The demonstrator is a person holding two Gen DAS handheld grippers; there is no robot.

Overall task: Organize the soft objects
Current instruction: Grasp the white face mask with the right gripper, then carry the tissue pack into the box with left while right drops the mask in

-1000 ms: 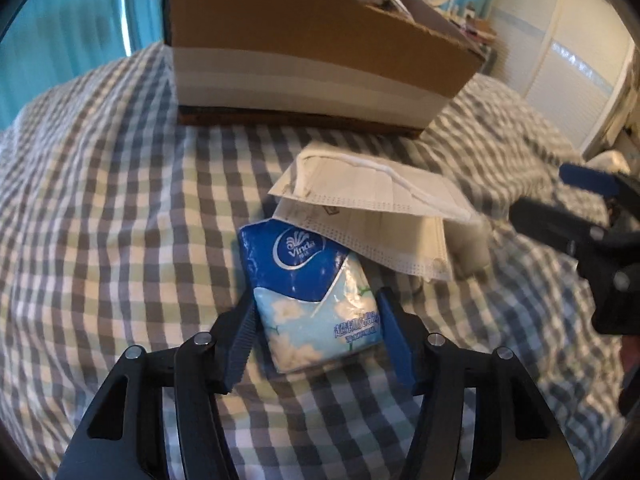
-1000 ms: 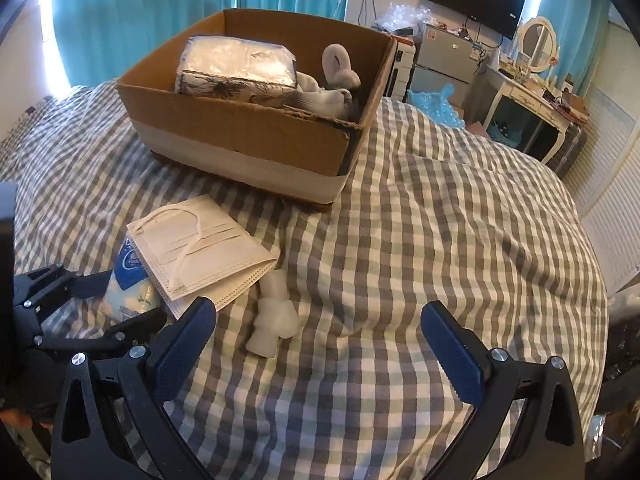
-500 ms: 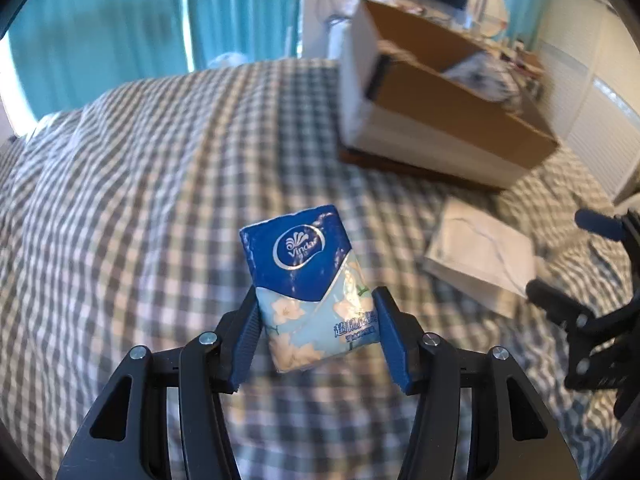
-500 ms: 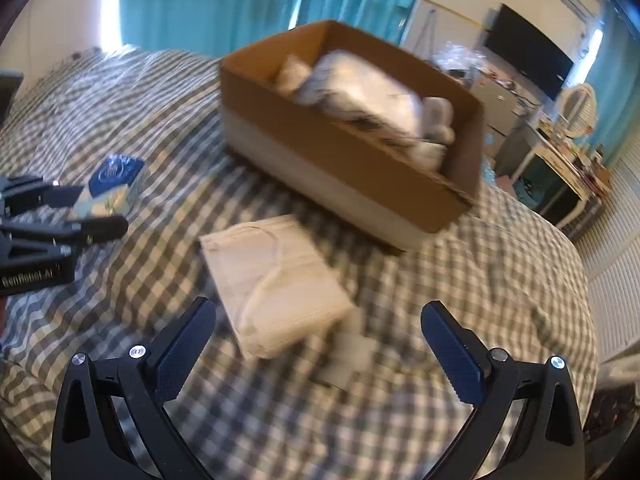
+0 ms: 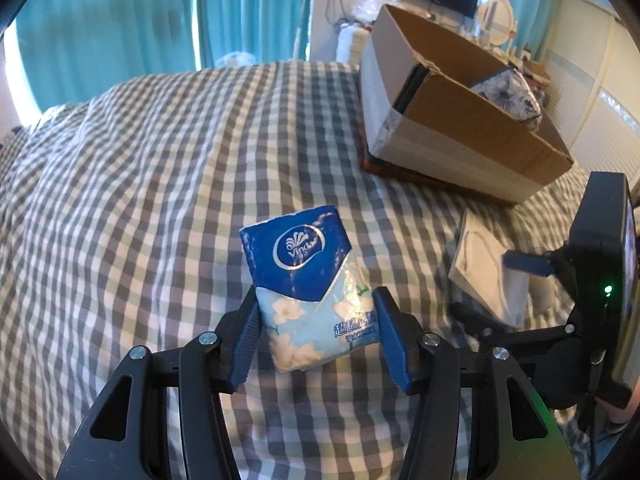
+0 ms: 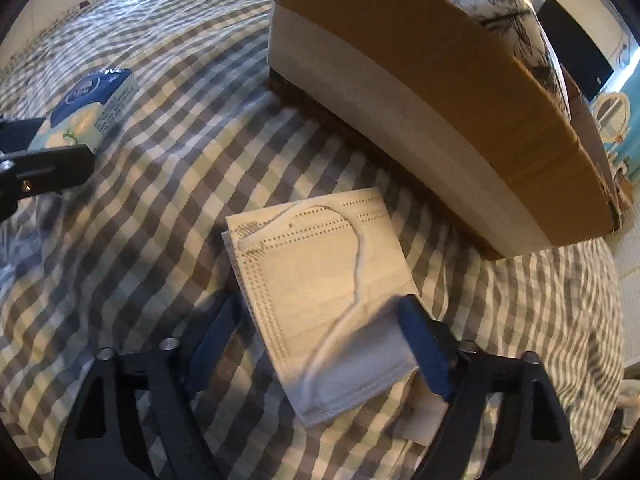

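Blue pads of the left gripper clamped on the lower sides of a tissue pack, pack upright, lifted off the checked bedspread, logo end pointing away from the camera. Seen too from the right wrist, far left, the same pack pinched between dark fingers.

Right gripper spread wide, closed on nothing, fingers down on either side of a stack of white masks. Left pad just beside the stack's near-left edge, right pad touching or just over its right edge; cannot tell which. One ear loop curling across the top mask. A small white thing half hidden under the right finger, too covered to name.

Beyond the masks, a cardboard box with a pale tape band round its side, standing on the bedspread close to the stack. A patterned bundle rising above the box rim. Teal curtains behind the bed in the left view.
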